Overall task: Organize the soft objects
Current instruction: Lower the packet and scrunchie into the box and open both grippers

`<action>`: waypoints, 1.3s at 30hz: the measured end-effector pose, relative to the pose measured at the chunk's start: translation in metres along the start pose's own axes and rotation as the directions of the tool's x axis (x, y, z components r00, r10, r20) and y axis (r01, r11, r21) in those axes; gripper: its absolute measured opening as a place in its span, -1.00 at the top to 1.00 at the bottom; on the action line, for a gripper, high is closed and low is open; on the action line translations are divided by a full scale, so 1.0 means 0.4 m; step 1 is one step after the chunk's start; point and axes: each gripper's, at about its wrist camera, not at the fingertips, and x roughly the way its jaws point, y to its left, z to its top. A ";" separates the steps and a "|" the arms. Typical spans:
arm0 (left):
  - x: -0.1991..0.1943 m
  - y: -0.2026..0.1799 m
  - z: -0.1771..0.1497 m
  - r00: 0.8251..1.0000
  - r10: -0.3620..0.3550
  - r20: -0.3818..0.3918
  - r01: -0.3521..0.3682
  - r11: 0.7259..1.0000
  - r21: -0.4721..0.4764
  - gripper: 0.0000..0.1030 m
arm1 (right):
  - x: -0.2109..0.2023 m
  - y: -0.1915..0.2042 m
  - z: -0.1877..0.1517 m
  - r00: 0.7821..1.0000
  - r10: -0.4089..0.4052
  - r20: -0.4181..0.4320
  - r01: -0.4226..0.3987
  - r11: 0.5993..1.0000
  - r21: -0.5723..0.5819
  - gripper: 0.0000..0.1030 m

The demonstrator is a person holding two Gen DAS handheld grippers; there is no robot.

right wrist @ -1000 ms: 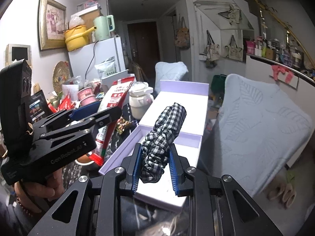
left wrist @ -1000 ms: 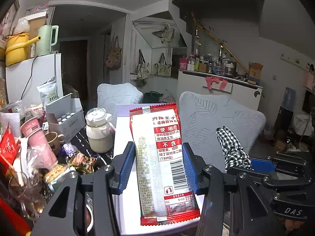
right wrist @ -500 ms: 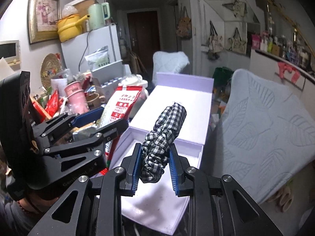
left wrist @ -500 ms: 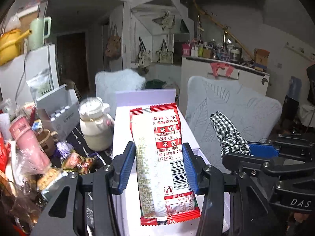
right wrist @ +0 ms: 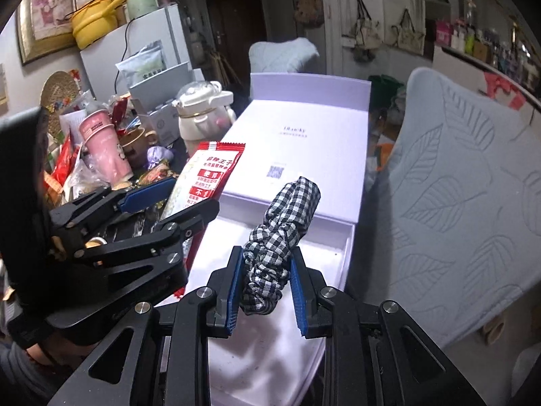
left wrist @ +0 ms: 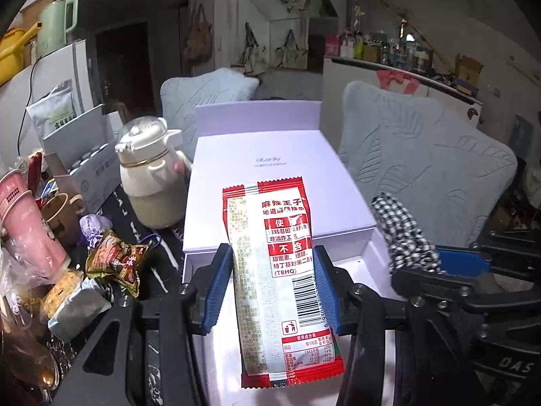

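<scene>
Scrunchie [right wrist: 282, 237] and snack packet [left wrist: 280, 270] are both in our claws and both hang over the open tray of the white box [right wrist: 341, 247], whose lid lies flat beyond it toward the chairs. Neither has been set down yet, so we judge the task to be mid-way: the two soft things are picked and carried to the box, and what is left is to lower them in and let go. The tray looks bare under them as far as we can see. More soft wrappers and a small purple pouch [left wrist: 93, 225] lie in the clutter on the bench [left wrist: 148, 253] beside the box, and we cannot tell whether those are meant to follow.

Our left claw [left wrist: 270, 284] is clamped on the snack packet, its blue pads pressing the packet's two long edges, with the packet standing up between them and its lower end hanging free below. Our right claw [right wrist: 267, 287] is drawn in tight on the black-and-white checked scrunchie, which is squeezed between the pads and sticks out ahead of them, above the tray's near part.
</scene>
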 end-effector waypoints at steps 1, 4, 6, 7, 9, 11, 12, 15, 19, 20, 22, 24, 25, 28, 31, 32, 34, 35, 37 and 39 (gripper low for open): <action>0.008 0.001 -0.001 1.000 0.004 -0.008 -0.004 1.000 -0.002 0.07 | 0.006 -0.004 0.001 1.000 -0.003 -0.002 0.003 1.000 0.003 0.50; 0.024 0.001 -0.007 0.999 0.021 -0.035 -0.021 1.000 -0.002 0.07 | 0.019 -0.013 0.001 1.000 -0.014 -0.012 0.015 1.000 0.007 0.44; 0.032 -0.003 -0.008 0.999 0.029 -0.046 -0.029 1.000 0.008 0.06 | 0.025 -0.019 -0.001 1.000 -0.022 -0.013 0.022 1.000 0.011 0.36; 0.038 -0.004 -0.007 0.998 0.028 -0.060 -0.027 1.000 0.010 0.05 | 0.028 -0.020 0.000 1.000 -0.024 -0.016 0.024 1.000 0.012 0.27; 0.053 -0.003 -0.005 0.994 0.020 -0.107 -0.021 1.000 -0.007 0.01 | 0.034 -0.026 -0.005 0.999 -0.023 -0.024 0.023 1.000 0.016 0.26; 0.062 -0.005 -0.005 0.991 0.033 -0.133 -0.035 0.999 -0.014 -0.01 | 0.038 -0.030 -0.007 0.999 -0.031 -0.039 0.032 0.999 0.017 -0.05; 0.064 -0.005 -0.005 0.989 0.050 -0.141 -0.053 0.998 -0.014 -0.01 | 0.038 -0.031 -0.007 0.999 -0.037 -0.040 0.037 0.999 0.016 -0.20; 0.061 -0.003 -0.003 0.985 0.079 -0.151 -0.083 0.996 -0.016 -0.15 | 0.019 -0.033 -0.011 0.997 -0.073 -0.012 0.073 0.997 0.001 -0.33; 0.039 -0.005 0.001 0.986 0.106 -0.129 -0.108 0.994 -0.009 -0.34 | -0.003 -0.037 -0.013 0.995 -0.101 -0.003 0.101 0.995 -0.006 -0.33; 0.033 -0.005 0.004 0.986 0.107 -0.126 -0.109 0.994 -0.008 -0.34 | -0.011 -0.040 -0.014 0.994 -0.107 -0.001 0.107 0.994 -0.003 -0.33; 0.023 -0.009 0.010 0.986 0.106 -0.127 -0.107 0.994 -0.001 -0.34 | -0.020 -0.043 -0.014 0.993 -0.115 0.004 0.115 0.993 0.001 -0.33; 0.004 -0.013 0.016 0.986 0.111 -0.122 -0.112 0.994 0.001 -0.34 | -0.033 -0.046 -0.014 0.993 -0.121 0.010 0.120 0.993 0.004 -0.33; -0.004 -0.015 0.020 0.987 0.112 -0.116 -0.112 0.994 0.002 -0.34 | -0.042 -0.046 -0.014 0.992 -0.124 0.017 0.124 0.992 0.006 -0.33; -0.034 -0.022 0.028 0.988 0.120 -0.101 -0.120 0.993 0.007 -0.34 | -0.061 -0.045 -0.012 0.991 -0.131 0.031 0.131 0.991 0.011 -0.33; -0.070 -0.033 0.037 0.990 0.119 -0.081 -0.118 0.993 0.015 -0.35 | -0.085 -0.043 -0.012 0.990 -0.131 0.045 0.130 0.991 0.016 -0.33; -0.085 -0.037 0.041 0.990 0.120 -0.071 -0.119 0.993 0.017 -0.35 | -0.099 -0.042 -0.011 0.990 -0.130 0.053 0.129 0.991 0.020 -0.33; -0.112 -0.044 0.049 0.991 0.119 -0.055 -0.118 0.993 0.020 -0.34 | -0.119 -0.037 -0.010 0.990 -0.123 0.064 0.122 0.992 0.022 -0.33; -0.125 -0.048 0.053 0.992 0.119 -0.047 -0.118 0.993 0.022 -0.35 | -0.129 -0.034 -0.008 0.990 -0.120 0.070 0.119 0.993 0.021 -0.33; -0.154 -0.055 0.062 0.992 0.119 -0.028 -0.119 0.993 0.027 -0.35 | -0.153 -0.028 -0.007 0.989 -0.125 0.084 0.124 0.992 0.017 -0.33; -0.184 -0.064 0.068 0.993 0.119 -0.009 -0.119 0.992 0.031 -0.35 | -0.180 -0.024 -0.008 0.987 -0.129 0.100 0.128 0.992 0.016 -0.33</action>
